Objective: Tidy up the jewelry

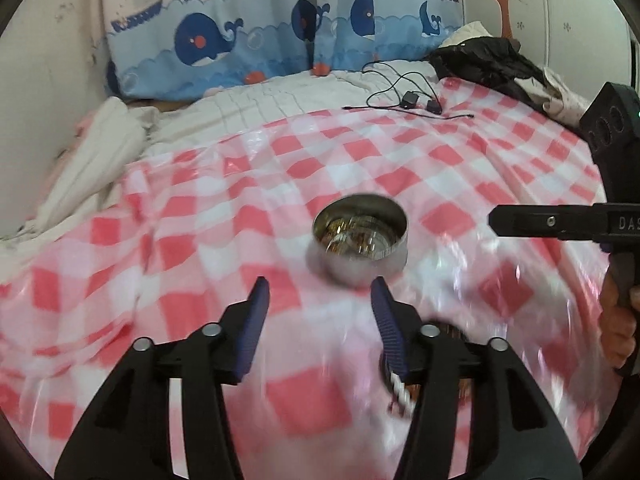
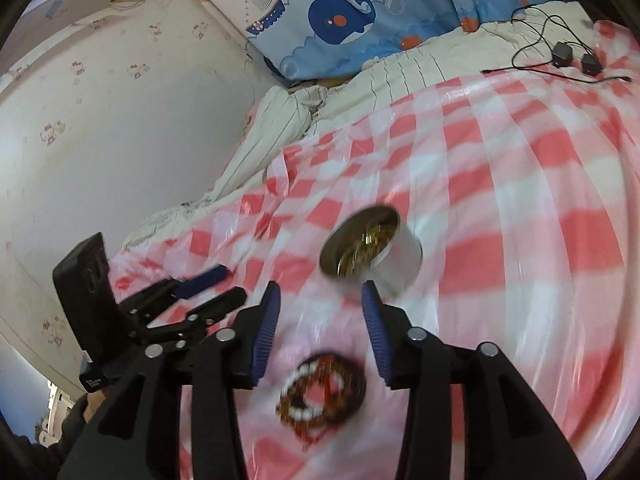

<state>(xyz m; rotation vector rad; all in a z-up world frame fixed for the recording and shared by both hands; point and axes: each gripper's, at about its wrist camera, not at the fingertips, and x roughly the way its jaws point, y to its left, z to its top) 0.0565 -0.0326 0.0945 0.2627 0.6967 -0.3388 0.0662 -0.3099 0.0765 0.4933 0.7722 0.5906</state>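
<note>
A round silver tin (image 1: 360,246) holding gold jewelry stands on the pink-and-white checked cloth (image 1: 200,240); it also shows in the right wrist view (image 2: 374,254). A pile of brown, white and red bead bracelets (image 2: 322,394) lies on the cloth below my right gripper; part of it shows behind my left gripper's right finger (image 1: 400,392). My left gripper (image 1: 318,300) is open and empty, just short of the tin. My right gripper (image 2: 320,304) is open and empty, above the bracelets and near the tin. The left gripper (image 2: 212,286) shows at the left of the right wrist view.
Black cables with two small adapters (image 1: 416,102) lie at the far side of the bed. A dark jacket (image 1: 488,64) is heaped at the far right. A whale-print curtain (image 1: 248,40) hangs behind. Crumpled white bedding (image 1: 104,152) lies at the left by the wall.
</note>
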